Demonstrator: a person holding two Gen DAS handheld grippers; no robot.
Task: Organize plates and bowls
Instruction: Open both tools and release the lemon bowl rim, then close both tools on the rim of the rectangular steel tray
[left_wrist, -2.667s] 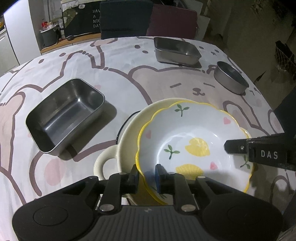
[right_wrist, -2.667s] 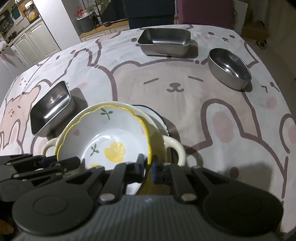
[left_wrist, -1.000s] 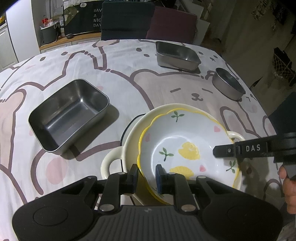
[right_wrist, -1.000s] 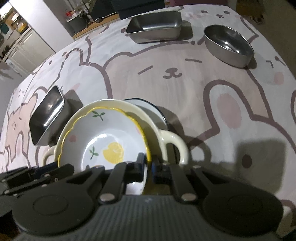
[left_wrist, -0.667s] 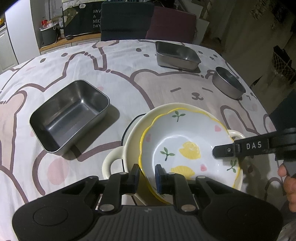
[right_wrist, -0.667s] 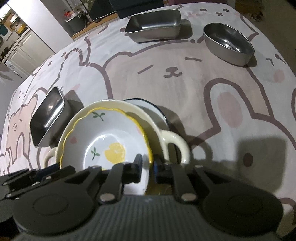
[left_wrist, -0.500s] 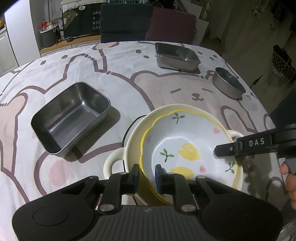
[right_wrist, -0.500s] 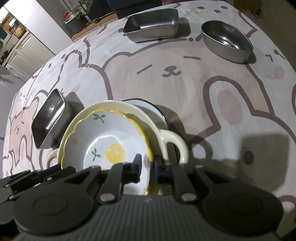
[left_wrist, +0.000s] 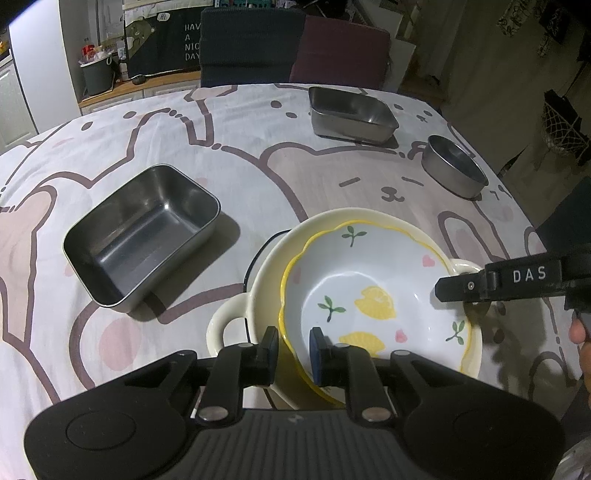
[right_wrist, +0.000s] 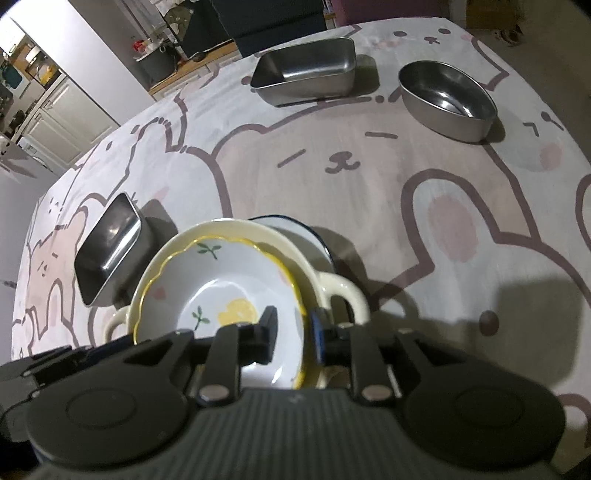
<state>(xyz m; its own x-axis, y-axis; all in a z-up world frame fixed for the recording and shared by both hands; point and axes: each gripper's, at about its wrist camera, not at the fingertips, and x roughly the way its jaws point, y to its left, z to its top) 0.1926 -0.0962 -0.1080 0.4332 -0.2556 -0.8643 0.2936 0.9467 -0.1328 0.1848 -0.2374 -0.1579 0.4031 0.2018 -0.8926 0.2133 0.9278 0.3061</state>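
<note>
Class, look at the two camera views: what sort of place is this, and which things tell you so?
Probably a home dining area: a table under a cartoon bear tablecloth, chairs at its far side, white cupboards behind.

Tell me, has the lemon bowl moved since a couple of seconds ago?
Yes. The lemon bowl has sunk into the cream two-handled dish; its rim earlier overhung that dish's side, judged against the fixed rectangular steel tray.

Black left tool (left_wrist: 293, 345), blue pads, silver screws; right tool (right_wrist: 293, 334) marked "DAS".
</note>
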